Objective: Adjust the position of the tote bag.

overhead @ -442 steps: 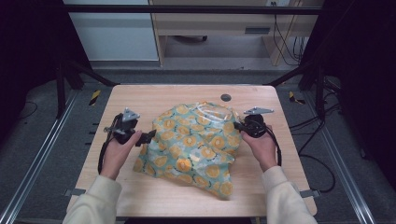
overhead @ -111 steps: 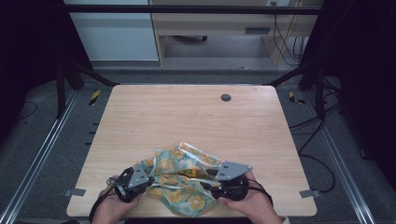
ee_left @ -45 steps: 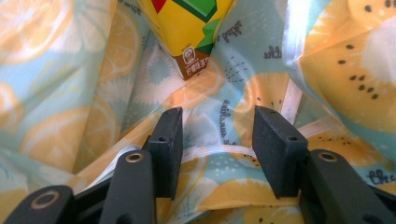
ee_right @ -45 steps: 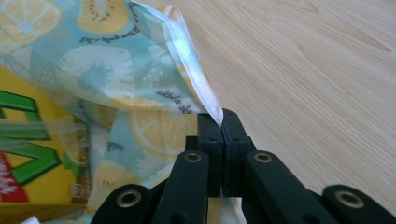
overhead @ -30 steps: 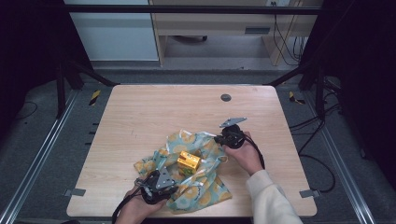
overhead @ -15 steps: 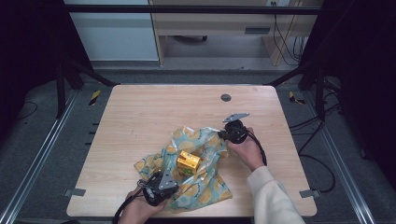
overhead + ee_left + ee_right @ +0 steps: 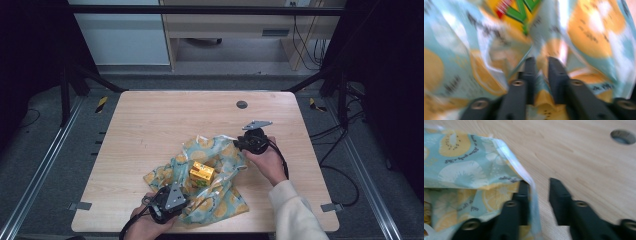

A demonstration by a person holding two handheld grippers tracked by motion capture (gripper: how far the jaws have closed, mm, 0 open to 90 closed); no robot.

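Both tools have just been opening: the right tool (image 7: 537,192) stands spread with the edge of the printed bag (image 7: 207,175) hanging loose between its jaws against the left one, and the left tool (image 7: 541,75) looks parted only a little, with a fold of bag film between the jaws. To do this well, re-grip the rim squarely before pulling and keep the yellow box (image 7: 201,173), ahead of the left tool, inside. The left gripper view is badly blurred, so whether its pads press the film I cannot tell; the box's lower half is hidden by bag folds on the counter (image 7: 150,125).
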